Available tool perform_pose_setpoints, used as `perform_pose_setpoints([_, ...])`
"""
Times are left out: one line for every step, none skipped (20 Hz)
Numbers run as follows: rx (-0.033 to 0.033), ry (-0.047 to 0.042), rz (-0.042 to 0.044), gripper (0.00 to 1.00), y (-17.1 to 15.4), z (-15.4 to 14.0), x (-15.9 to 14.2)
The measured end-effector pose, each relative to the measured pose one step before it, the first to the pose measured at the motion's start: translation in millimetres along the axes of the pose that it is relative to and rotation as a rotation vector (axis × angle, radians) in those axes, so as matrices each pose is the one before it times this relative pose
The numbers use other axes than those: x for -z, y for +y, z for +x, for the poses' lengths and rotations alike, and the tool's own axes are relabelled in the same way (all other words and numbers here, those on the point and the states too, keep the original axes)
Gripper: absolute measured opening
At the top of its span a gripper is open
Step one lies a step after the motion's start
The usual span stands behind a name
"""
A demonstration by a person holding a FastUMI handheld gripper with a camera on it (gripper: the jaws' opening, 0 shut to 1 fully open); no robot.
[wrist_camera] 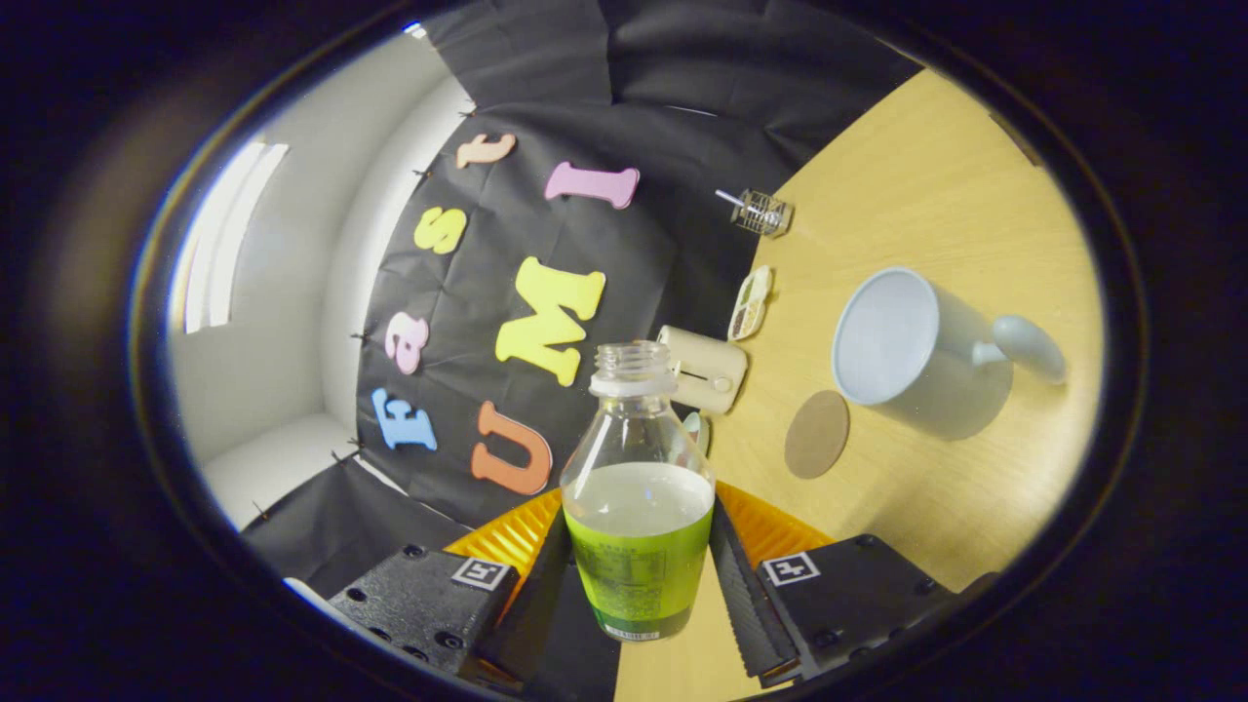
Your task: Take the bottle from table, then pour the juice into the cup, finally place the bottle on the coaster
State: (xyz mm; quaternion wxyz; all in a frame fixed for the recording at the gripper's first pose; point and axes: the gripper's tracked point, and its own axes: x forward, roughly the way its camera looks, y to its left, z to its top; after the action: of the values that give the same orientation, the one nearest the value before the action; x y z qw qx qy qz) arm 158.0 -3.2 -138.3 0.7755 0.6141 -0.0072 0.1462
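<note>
Here the wooden tabletop [936,195] appears rolled steeply to one side, running along the booth's black wall. On it stands a pale cup [892,336], its mouth showing and its handle pointing away from the wall. The capless bottle [639,487], partly filled with pale juice and wrapped in a green label, sits clamped between both fingers of the hand-held gripper [639,585]. A round brown coaster [817,434] lies just beside the cup, between cup and bottle.

The tool [639,575] is tilted sideways, its fingers [746,585] clamping the bottle [639,517].
</note>
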Motion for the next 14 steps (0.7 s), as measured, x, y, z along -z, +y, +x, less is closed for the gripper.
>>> perform_pose_setpoints([-0.00227, -0.00251, 0.02366, 0.79, -0.30, 1.07, -2.29])
perform_pose_setpoints([-0.00337, -0.00187, 0.01658, 0.79, 1.40, 0.44, -2.03])
perform_pose_setpoints([-0.00665, -0.00512, 0.01476, 0.79, 1.24, 1.52, -2.51])
perform_pose_setpoints([-0.00278, 0.00316, 0.01431, 0.79, 0.69, -1.30, -0.68])
perform_pose_setpoints([-0.00029, -0.00252, 0.01655, 0.79, -1.09, 0.24, -1.20])
perform_pose_setpoints([-0.00012, 0.00064, 0.02180, 0.79, -1.42, -0.45, -1.39])
perform_pose_setpoints([-0.00258, 0.00302, 0.02786, 0.79, -0.78, 0.00, -1.18])
perform_pose_setpoints([-0.00232, 0.00001, 0.03013, 0.79, -1.35, 0.43, -0.84])
perform_pose_setpoints([-0.00327, -0.00153, 0.03106, 0.79, -1.35, 0.67, -1.49])
perform_pose_setpoints([-0.00872, -0.00243, 0.03013, 0.79, -0.48, -1.51, -1.68])
perform_pose_setpoints([-0.00826, -0.00511, 0.02575, 0.79, 0.67, 0.19, -2.72])
perform_pose_setpoints([-0.00716, -0.00664, 0.02182, 0.79, 0.79, 0.23, -2.80])
perform_pose_setpoints([-0.00709, -0.01173, 0.01594, 0.79, -0.01, -0.41, -2.93])
perform_pose_setpoints([-0.00701, -0.00828, 0.00614, 0.79, 0.92, -1.10, -2.60])
